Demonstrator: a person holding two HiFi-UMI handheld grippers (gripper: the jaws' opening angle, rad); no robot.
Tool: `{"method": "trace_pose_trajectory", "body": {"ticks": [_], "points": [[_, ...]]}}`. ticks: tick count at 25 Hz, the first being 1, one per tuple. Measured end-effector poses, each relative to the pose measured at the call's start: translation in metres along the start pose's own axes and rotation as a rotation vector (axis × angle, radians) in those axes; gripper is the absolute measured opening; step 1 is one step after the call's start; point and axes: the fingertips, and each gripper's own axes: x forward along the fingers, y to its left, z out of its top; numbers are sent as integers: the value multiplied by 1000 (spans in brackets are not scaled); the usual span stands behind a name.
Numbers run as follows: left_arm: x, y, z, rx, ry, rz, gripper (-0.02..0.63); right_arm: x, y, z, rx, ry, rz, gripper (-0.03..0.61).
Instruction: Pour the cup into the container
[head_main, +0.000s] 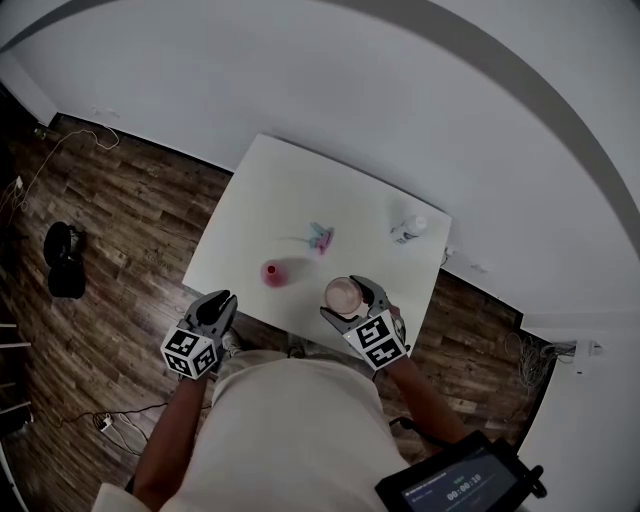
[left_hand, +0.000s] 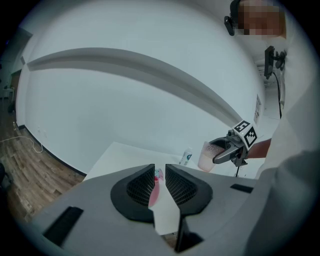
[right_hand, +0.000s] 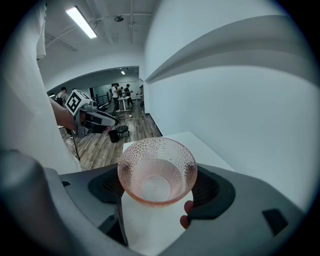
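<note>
Cup (right_hand: 156, 175), pink w/ pebbled wall, sits upright in right claw (head_main: 350, 300), jaws spread wide & clenched on its sides, over bench (head_main: 270, 190) near edge. Container (head_main: 273, 272), red-pink, stands on bench just left of cup, not touching. Left claw (left_hand: 159, 169) released: jaws a slit apart, nothing btwn them, off bench's near-left corner. White bench, wood floor (head_main: 120, 220), white wall (head_main: 350, 80). Count: 1 cup, 1 container, 1 small bottle (head_main: 407, 229), 1 pink-teal item (head_main: 320, 238), 2 claws.
</note>
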Motion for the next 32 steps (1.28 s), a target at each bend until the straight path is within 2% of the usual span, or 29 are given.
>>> {"method": "trace_pose_trajectory", "body": {"ticks": [16, 24, 32], "points": [[-5, 9, -4, 8, 21, 12, 66, 9, 4, 0, 11, 0, 5, 385], [-5, 16, -1, -7, 24, 20, 66, 11, 10, 16, -6, 0, 19, 385], [-8, 32, 0, -19, 39, 18, 20, 23, 17, 28, -17, 17, 31, 385]]}}
